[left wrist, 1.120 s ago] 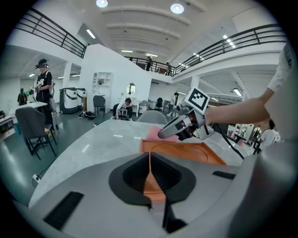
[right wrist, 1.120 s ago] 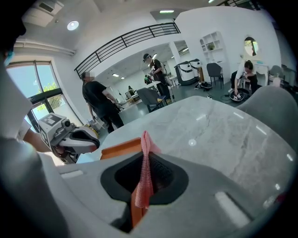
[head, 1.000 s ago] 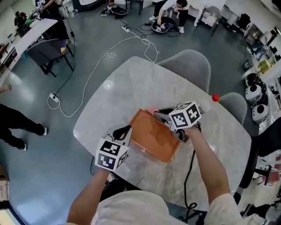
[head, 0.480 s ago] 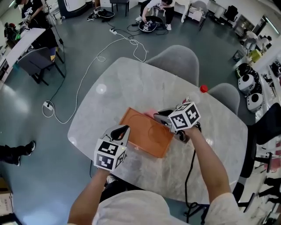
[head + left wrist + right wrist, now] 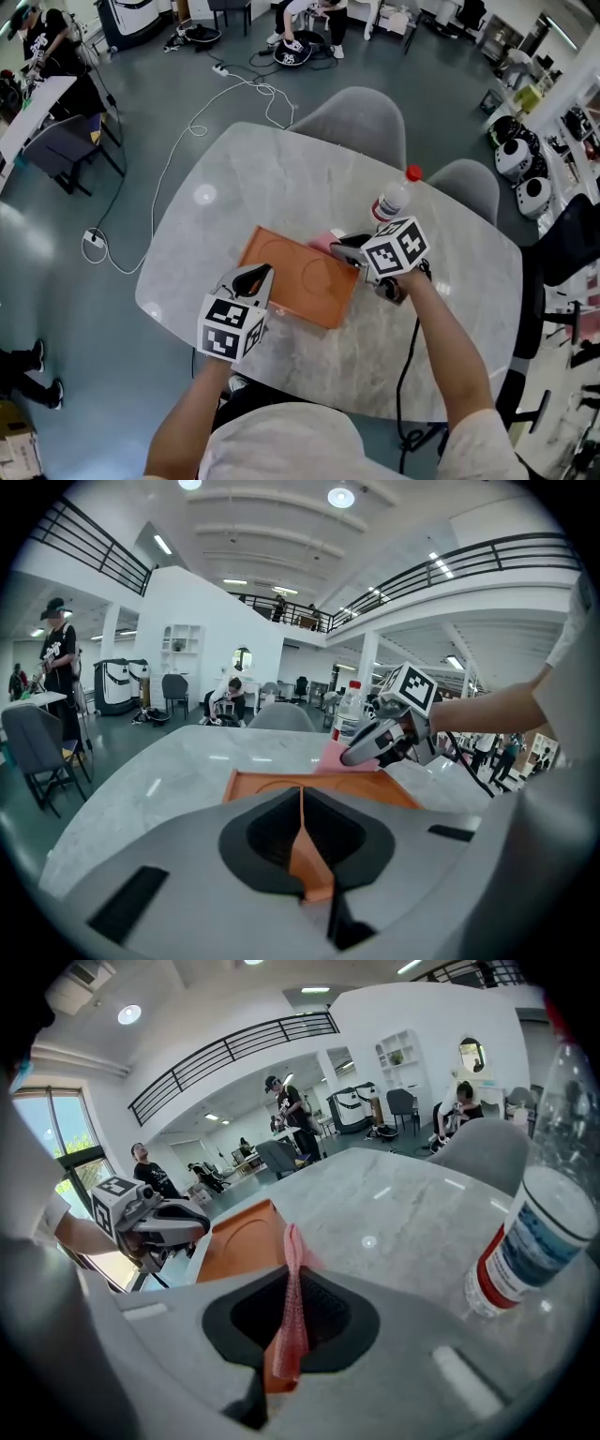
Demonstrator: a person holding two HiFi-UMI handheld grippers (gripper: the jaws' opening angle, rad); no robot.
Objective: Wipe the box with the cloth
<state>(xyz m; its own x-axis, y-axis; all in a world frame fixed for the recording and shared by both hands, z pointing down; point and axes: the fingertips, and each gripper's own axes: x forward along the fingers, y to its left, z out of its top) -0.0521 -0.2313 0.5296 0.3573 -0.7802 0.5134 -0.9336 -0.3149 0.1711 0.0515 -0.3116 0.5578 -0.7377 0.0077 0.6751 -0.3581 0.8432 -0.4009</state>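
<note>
A flat orange box lies on the marble table. My left gripper is shut on the box's near left edge, and the left gripper view shows the orange rim pinched between its jaws. My right gripper is shut on a pink cloth at the box's far right edge. In the right gripper view the cloth stands folded between the jaws, with the box just beyond to the left. The left gripper view shows the cloth touching the box's far rim.
A clear plastic bottle with a red cap stands upright just behind the right gripper, close on the right in the right gripper view. Two grey chairs sit at the table's far side. Cables trail across the floor.
The head view has shifted, so the bottle now shows in full. The box sits further left under the right gripper, whose cloth is now at the box's far right edge. Both grips are unchanged.
</note>
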